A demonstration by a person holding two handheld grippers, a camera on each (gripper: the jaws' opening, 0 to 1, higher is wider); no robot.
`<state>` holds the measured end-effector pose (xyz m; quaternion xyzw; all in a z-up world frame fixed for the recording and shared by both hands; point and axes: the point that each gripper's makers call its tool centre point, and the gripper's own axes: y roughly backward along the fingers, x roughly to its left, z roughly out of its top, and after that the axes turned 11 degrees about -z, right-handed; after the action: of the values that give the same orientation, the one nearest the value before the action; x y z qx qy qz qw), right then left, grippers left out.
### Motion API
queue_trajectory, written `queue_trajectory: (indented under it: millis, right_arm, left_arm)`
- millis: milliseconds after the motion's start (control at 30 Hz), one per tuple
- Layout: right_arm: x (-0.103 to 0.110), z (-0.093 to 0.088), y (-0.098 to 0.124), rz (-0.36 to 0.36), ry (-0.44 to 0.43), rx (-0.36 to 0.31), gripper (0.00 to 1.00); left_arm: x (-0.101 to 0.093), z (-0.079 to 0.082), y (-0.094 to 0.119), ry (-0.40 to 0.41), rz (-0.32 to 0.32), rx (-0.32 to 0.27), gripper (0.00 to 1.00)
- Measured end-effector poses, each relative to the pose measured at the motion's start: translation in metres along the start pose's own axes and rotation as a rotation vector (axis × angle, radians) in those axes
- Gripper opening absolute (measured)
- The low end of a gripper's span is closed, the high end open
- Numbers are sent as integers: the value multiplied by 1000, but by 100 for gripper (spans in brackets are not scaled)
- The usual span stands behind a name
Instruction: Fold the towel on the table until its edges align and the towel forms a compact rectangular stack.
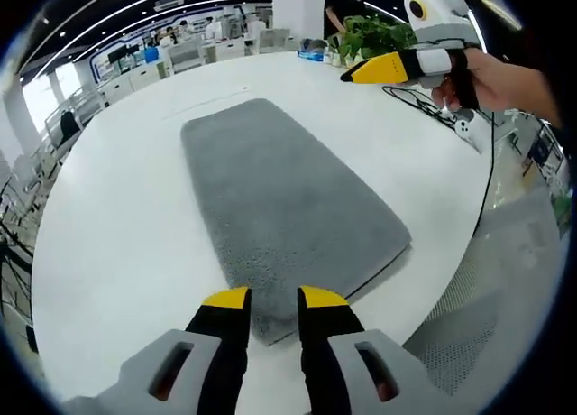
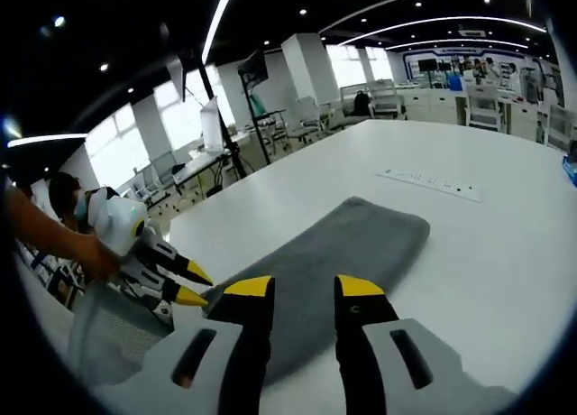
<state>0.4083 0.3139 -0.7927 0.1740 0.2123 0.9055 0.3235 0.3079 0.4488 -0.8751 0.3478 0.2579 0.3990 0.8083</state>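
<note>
Left gripper view. Towel [image 1: 288, 207]: grey, lying flat and long on the white tabletop [image 1: 117, 225], one short end nearest the camera, at the tabletop's near edge. Left gripper [image 1: 274, 298]: rises from the bottom; yellow-tipped jaws parted by a narrow gap, nothing between them; tips sit over the towel's near end, whether touching it cannot be told. Right gripper [image 1: 353, 75]: upper right, held in a hand [image 1: 491, 79], yellow tips close together, above the tabletop past the towel's far right side, apart from it. Plant [image 1: 374, 34]: green, on the far side of the tabletop.

Right gripper view. Towel [image 2: 352, 253]: stretches away from the jaws across the tabletop [image 2: 505, 253]. Right gripper [image 2: 304, 287]: jaws slightly apart, empty, tips over the towel's near end. Left gripper [image 2: 191, 284]: at left, held in a hand [image 2: 90, 253], jaws a little apart, tips at the towel's near left corner.
</note>
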Motion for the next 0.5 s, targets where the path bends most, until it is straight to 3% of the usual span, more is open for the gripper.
queue_trajectory:
  millis: [267,500]
  right_arm:
    - [16,-17,6,31,66,24,27]
    - [25,-38,9,45,100,56,28]
  left_arm:
    - [1,4,9,-42,-45,-36,24]
    - [-5,-1,9,-75,-93,-24,25]
